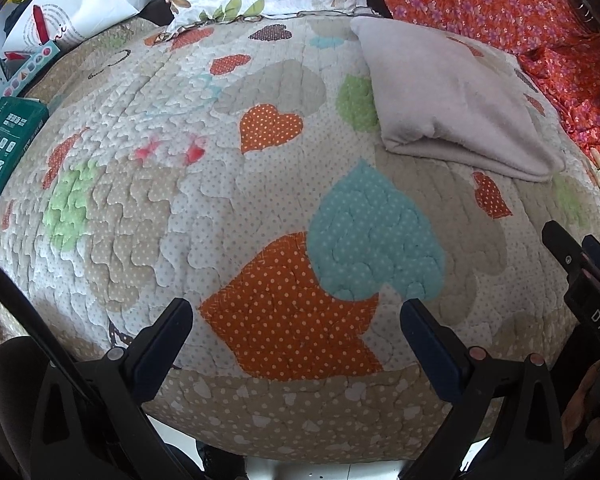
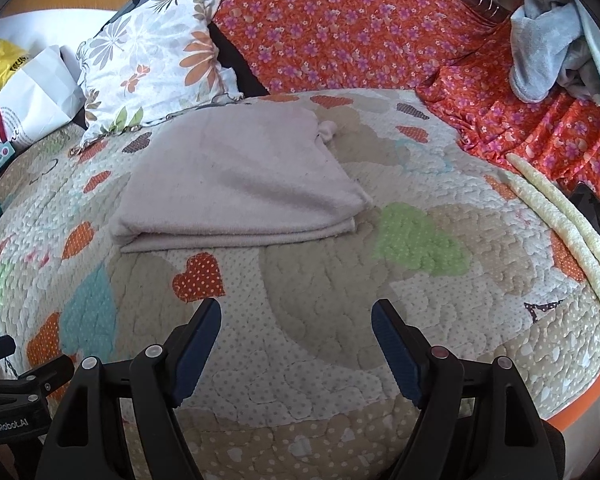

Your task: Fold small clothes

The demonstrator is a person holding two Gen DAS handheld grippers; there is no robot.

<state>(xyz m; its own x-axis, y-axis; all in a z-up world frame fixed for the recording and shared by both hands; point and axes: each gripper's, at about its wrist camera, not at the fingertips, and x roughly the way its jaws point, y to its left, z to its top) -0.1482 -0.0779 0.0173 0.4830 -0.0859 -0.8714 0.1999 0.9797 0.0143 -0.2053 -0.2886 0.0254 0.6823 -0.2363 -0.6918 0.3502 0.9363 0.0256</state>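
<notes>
Your left gripper [image 1: 296, 312] hangs over the quilt [image 1: 148, 216] with its jaws spread wide and nothing between them, above an orange heart patch [image 1: 284, 320]. Your right gripper [image 2: 296, 312] is likewise released and empty, pointed down at bare quilt. Left to right ahead of you: a white bag [image 2: 32, 92], a floral pillow [image 2: 152, 52], the folded beige garment [image 2: 236, 184] lying flat on the quilt, an orange flowered sheet [image 2: 340, 28], and a grey cloth heap [image 2: 552, 48].

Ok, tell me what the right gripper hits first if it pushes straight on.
Probably the heart-patterned quilt: the open right gripper tilts down at bare quilt, short of the folded beige cloth.
</notes>
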